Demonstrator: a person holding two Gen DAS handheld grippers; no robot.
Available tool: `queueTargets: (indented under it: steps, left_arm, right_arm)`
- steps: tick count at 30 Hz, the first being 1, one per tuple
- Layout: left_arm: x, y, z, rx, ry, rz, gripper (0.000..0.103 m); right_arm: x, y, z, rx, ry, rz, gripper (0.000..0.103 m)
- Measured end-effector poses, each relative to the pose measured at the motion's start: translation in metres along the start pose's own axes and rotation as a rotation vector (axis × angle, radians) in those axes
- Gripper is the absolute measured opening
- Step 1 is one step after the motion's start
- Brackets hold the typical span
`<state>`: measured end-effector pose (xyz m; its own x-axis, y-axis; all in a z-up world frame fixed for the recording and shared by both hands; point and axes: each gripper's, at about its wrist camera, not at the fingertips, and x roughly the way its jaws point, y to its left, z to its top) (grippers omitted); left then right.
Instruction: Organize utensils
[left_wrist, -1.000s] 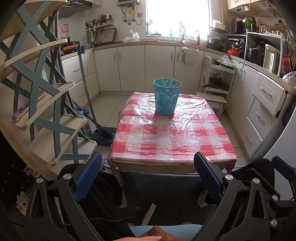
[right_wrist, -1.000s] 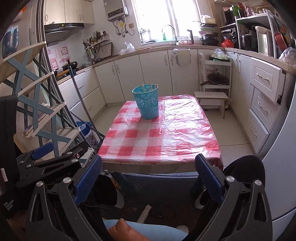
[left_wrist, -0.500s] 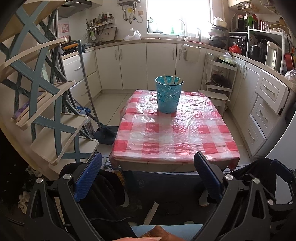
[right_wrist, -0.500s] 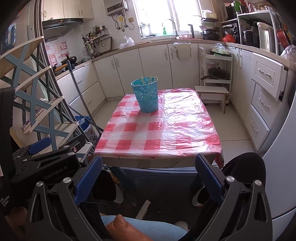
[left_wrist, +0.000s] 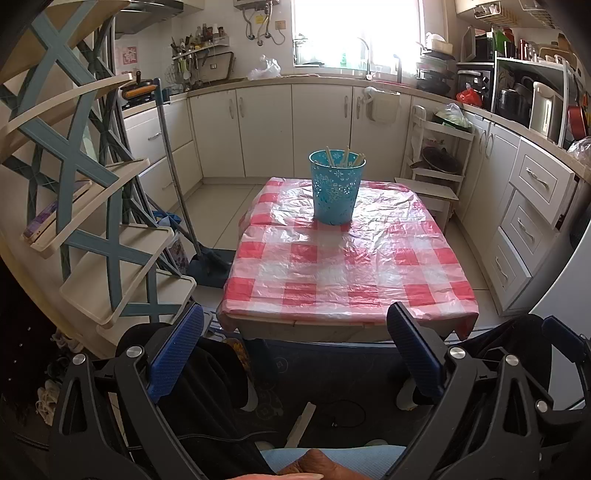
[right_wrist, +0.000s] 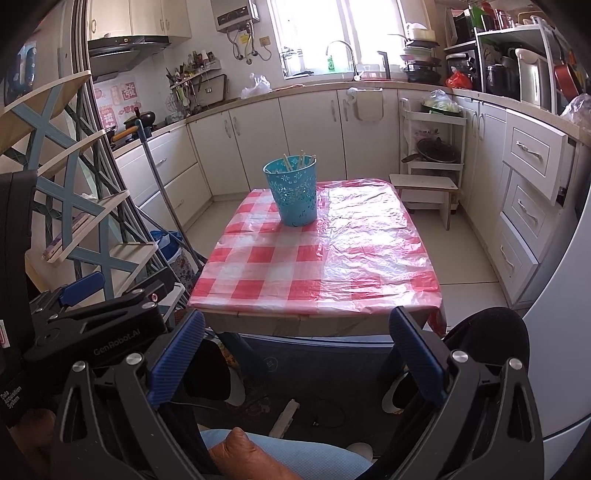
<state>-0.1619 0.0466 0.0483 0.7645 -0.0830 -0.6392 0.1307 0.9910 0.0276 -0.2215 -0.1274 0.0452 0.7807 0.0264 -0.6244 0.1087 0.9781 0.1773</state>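
A turquoise perforated holder (left_wrist: 337, 186) stands upright near the far edge of the table with the red-and-white checked cloth (left_wrist: 347, 273). Several pale utensil handles (left_wrist: 345, 157) stick out of its top. It also shows in the right wrist view (right_wrist: 293, 190), with the handles (right_wrist: 300, 160) above its rim. My left gripper (left_wrist: 295, 354) is open and empty, held low in front of the table's near edge, far from the holder. My right gripper (right_wrist: 295, 354) is open and empty at the same distance. The left gripper's body (right_wrist: 96, 328) shows at the right wrist view's left.
A blue-and-cream shelf rack (left_wrist: 92, 206) stands left of the table, with a broom (left_wrist: 181, 206) leaning beside it. White cabinets (left_wrist: 532, 218) line the right and back walls. A small stool (right_wrist: 424, 192) stands beyond the table. A person's knee (right_wrist: 251, 454) is below the grippers.
Both grippers have drawn back a little and tilted up, so the table and holder sit lower and slightly farther off. Both stay open and empty.
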Motion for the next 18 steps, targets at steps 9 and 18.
queueTargets:
  steps: [9, 18]
  left_arm:
    - [0.0005, -0.0006, -0.0007, 0.0, 0.002, 0.0, 0.095]
    - [0.0003, -0.0006, -0.0005, 0.001, 0.002, 0.0, 0.095]
  right_arm:
    - [0.0008, -0.0007, 0.0, 0.001, 0.002, 0.002, 0.096]
    - [0.0005, -0.0011, 0.0002, 0.001, 0.001, 0.002, 0.096]
